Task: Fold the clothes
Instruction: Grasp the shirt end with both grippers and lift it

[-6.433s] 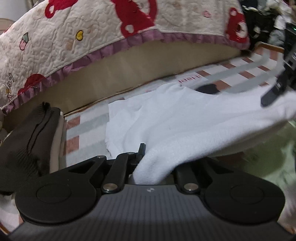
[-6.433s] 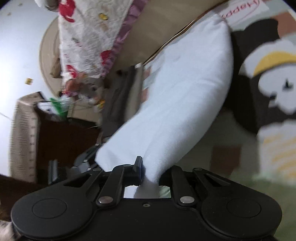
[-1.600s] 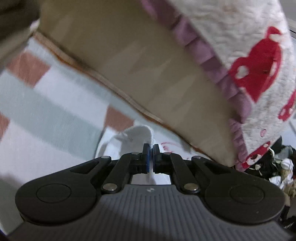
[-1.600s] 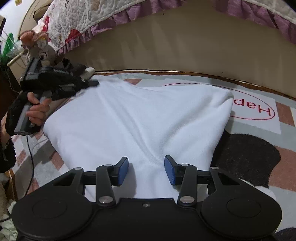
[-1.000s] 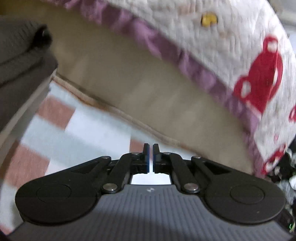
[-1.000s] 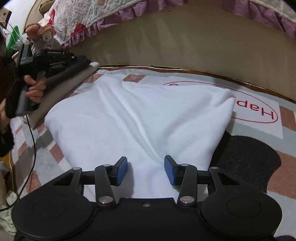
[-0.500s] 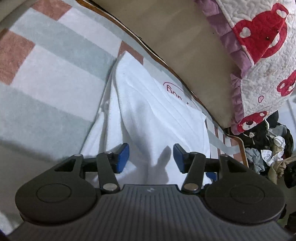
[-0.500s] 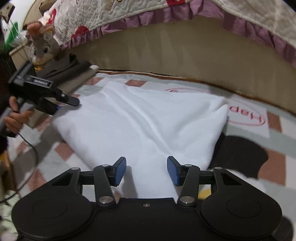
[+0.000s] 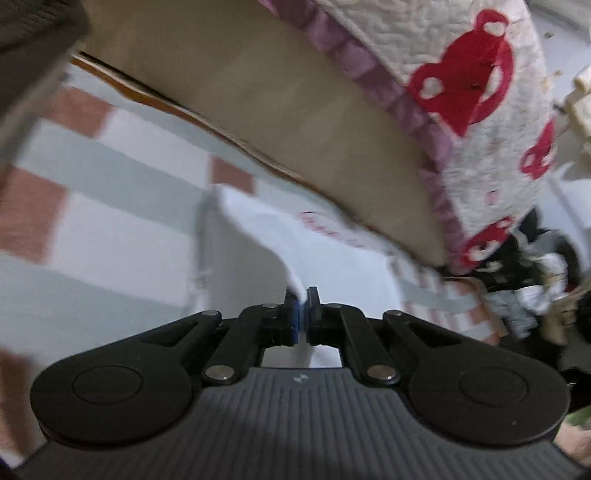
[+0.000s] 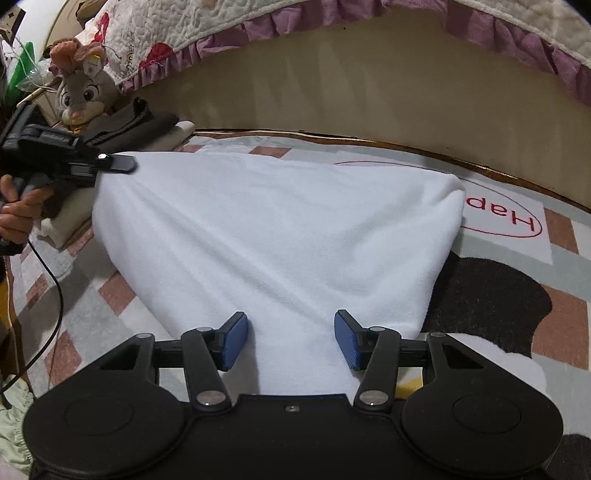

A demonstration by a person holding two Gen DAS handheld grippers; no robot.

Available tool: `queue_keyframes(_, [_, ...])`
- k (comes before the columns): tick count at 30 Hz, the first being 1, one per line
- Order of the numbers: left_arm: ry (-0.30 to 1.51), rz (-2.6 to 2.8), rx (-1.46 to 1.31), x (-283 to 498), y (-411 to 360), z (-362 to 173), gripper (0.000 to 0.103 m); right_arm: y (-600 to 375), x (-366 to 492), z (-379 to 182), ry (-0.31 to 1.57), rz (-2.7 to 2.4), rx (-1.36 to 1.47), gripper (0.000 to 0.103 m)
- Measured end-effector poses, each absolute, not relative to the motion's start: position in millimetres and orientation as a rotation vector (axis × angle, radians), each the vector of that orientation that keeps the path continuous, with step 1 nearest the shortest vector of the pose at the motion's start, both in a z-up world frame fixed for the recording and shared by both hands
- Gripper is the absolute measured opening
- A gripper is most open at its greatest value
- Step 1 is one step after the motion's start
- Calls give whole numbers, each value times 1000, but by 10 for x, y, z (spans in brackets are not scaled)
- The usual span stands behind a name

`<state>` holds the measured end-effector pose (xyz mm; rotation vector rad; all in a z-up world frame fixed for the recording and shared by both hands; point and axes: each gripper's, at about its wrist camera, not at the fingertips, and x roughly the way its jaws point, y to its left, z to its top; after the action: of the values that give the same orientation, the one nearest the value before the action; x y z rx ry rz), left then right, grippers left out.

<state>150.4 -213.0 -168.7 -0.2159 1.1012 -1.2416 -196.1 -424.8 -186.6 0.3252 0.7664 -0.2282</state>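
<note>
- Folding is mid-way: white garment (image 10: 273,236) lies partly folded on the patterned blanket (image 10: 561,295) covering the bed, beside the quilted headboard cover (image 10: 184,26).
- Left gripper (image 9: 302,314) has its jaws pinched tight on the garment's far-left corner, white cloth caught between the pads.
- Right gripper (image 10: 291,341) hovers over the near edge, jaws about half open with cloth lying between them but not pressed.
- Next move, as I judge it: right jaws close on the near edge, then both hands lift and carry that side across evenly.
- Dark folded clothes (image 10: 125,125) and a plush rabbit (image 10: 81,96) sit at far left, near the likely stacking spot.
</note>
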Motion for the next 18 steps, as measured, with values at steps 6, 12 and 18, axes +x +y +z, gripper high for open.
queue_keyframes(6, [944, -1023, -12, 1280, -1861, -1527, 0, -4205, -1950, -1867, 784, -254, 282, 55])
queue_keyframes(12, [1045, -1128, -92, 1003, -1662, -1608, 5, -3989, -2024, -1685, 785, -347, 107, 58])
queue_keyframes(18, [968, -1168, 132, 600, -1862, -1673, 58, -3537, -2327, -1567, 754, -284, -148, 69])
